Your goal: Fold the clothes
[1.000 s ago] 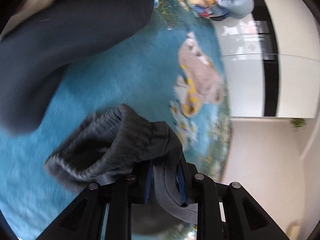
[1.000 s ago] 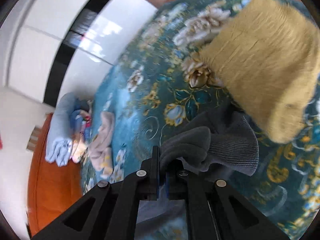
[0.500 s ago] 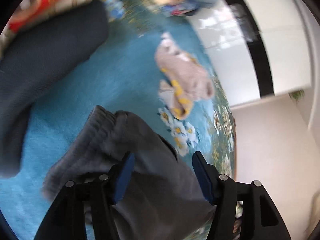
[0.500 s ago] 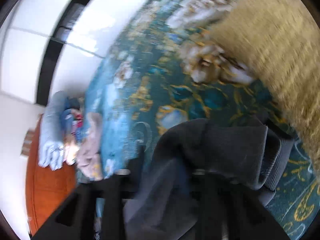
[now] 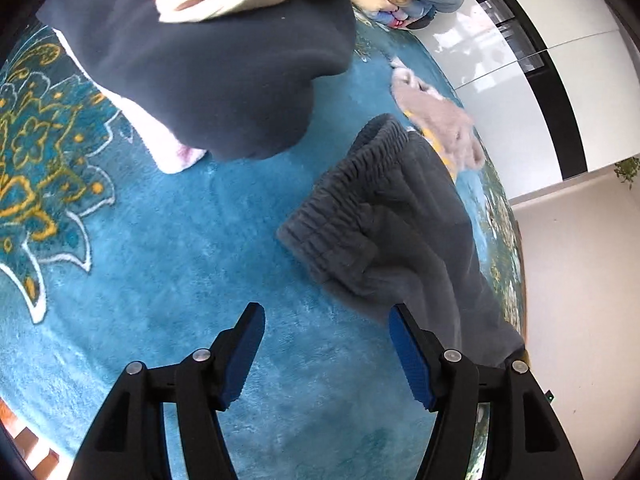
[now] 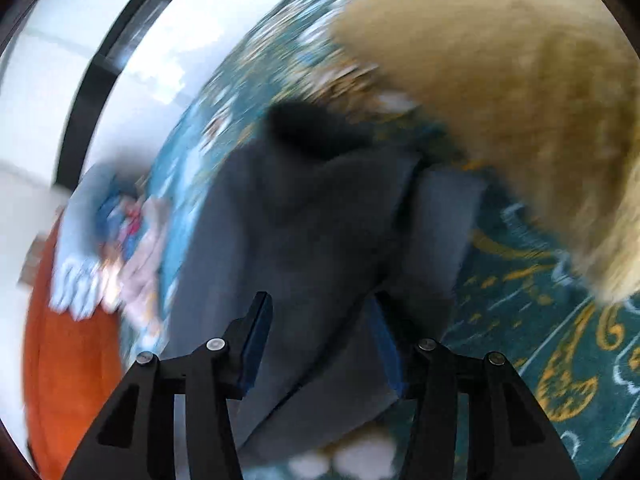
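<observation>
The left gripper (image 5: 326, 350) is held with its jaws spread wide, nothing between them, above the teal carpet (image 5: 168, 248). The grey sweatpants (image 5: 384, 220) are laid on the carpet just ahead, waistband bunched, near its wall-side edge. The right gripper (image 6: 320, 344) is likewise parted over the same sweatpants (image 6: 304, 220), blurred. A mustard garment (image 6: 500, 88) is seen beyond.

both the left gripper (image 5: 326, 354) and the right gripper (image 6: 318, 340) are built of black angular struts, fastened by round silver screws; the fingers (image 5: 412, 360) are lined with blue pads.
</observation>
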`<state>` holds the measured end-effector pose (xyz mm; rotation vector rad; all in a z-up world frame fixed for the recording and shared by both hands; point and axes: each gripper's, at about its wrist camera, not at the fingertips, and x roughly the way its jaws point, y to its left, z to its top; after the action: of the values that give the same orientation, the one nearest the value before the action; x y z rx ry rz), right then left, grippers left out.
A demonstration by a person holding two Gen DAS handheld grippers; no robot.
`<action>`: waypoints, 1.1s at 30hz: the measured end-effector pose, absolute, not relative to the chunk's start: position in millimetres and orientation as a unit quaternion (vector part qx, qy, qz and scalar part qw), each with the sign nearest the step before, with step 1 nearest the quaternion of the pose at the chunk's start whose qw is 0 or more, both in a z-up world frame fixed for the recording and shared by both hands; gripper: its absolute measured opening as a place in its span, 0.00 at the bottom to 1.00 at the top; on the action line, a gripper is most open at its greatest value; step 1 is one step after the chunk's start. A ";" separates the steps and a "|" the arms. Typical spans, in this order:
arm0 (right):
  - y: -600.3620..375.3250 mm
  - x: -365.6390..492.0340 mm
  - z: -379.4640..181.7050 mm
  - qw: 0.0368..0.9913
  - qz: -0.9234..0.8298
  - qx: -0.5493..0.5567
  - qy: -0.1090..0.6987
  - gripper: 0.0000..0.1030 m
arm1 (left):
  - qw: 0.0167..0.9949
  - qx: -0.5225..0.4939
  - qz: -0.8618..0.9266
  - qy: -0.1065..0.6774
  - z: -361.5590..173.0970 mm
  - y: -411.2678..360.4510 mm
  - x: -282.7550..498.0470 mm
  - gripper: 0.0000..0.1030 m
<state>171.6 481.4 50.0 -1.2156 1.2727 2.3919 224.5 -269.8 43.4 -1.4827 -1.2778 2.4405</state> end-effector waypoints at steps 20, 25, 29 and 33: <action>512.4 184.3 82.6 0.089 0.815 -0.396 0.413 0.09 | 0.010 -0.464 0.766 -0.446 18.7 -253.5 194.3 0.66; 517.5 187.6 66.0 0.073 0.797 -0.399 0.447 0.13 | 0.000 -0.461 0.769 -0.442 18.6 -249.4 189.1 0.66; 507.5 204.1 78.9 0.045 0.809 -0.400 0.428 0.38 | -0.001 -0.455 0.772 -0.444 17.2 -247.9 185.8 0.66; 505.4 211.6 60.5 0.064 0.810 -0.413 0.412 0.55 | 0.002 -0.440 0.766 -0.468 11.4 -247.5 180.4 0.71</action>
<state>211.6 505.4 60.5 -1.2477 1.2429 2.4452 180.4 -247.5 11.4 -1.3806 -1.4692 2.4033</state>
